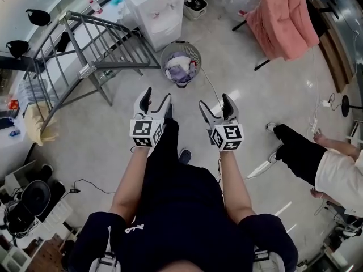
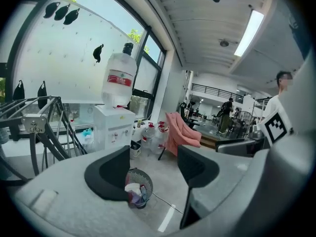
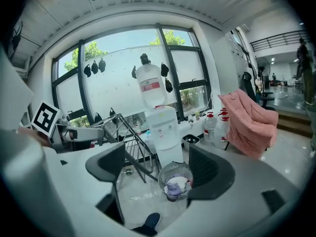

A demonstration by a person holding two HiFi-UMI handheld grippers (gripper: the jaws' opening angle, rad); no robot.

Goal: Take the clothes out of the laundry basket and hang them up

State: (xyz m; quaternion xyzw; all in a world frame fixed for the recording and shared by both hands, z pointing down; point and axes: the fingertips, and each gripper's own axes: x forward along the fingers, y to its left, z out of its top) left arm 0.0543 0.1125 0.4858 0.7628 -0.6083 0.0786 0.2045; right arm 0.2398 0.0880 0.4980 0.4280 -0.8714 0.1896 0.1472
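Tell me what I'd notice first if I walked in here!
The left gripper and right gripper are held out side by side, both open and empty. Just ahead on the floor stands a round wire laundry basket with clothes bunched inside. A grey drying rack stands to the left of it in the head view, and a big pink cloth hangs at the upper right.

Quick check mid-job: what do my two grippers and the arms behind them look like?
Both the left gripper and right gripper are light grey, two-pronged, with black pads and a white cube of black square markers at the wrist. Arms bare below short dark navy sleeves.
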